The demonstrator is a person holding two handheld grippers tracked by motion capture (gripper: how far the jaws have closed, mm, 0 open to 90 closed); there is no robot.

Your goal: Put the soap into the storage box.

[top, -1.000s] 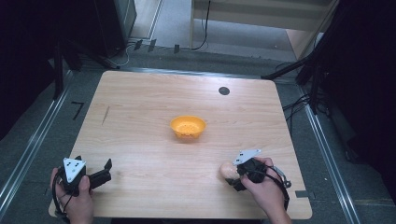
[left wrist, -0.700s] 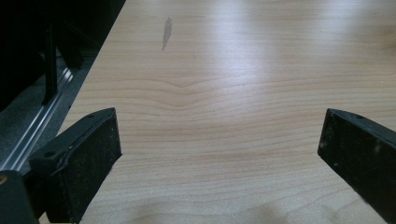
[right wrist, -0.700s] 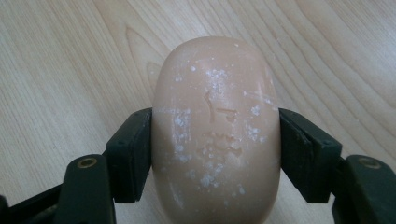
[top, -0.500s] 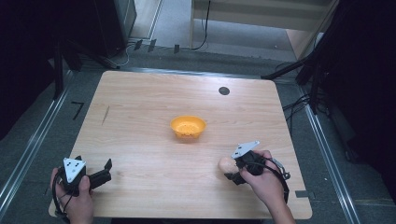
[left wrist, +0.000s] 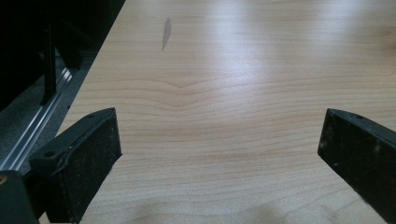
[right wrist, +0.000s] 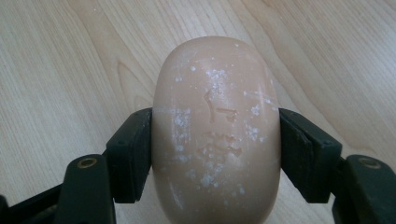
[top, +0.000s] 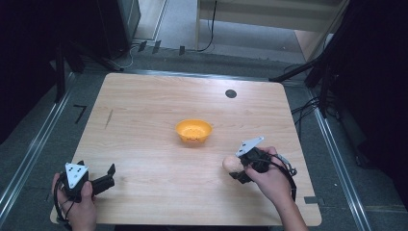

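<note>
Left gripper [top: 109,174] gapes wide; right gripper [top: 234,169] clamped tight.

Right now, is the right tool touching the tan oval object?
Touching. In the right gripper view, both black jaws of the right tool press flat against the two sides of the tan oval object, with no gap visible on either side.

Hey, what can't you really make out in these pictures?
- Underside of the beige rounded object: right gripper view, cut off at the bottom edge, its sides covered by the jaws.
- Contents of the orange bowl: high view, too small.
- Marks embossed on the object: right gripper view, too faint.
</note>
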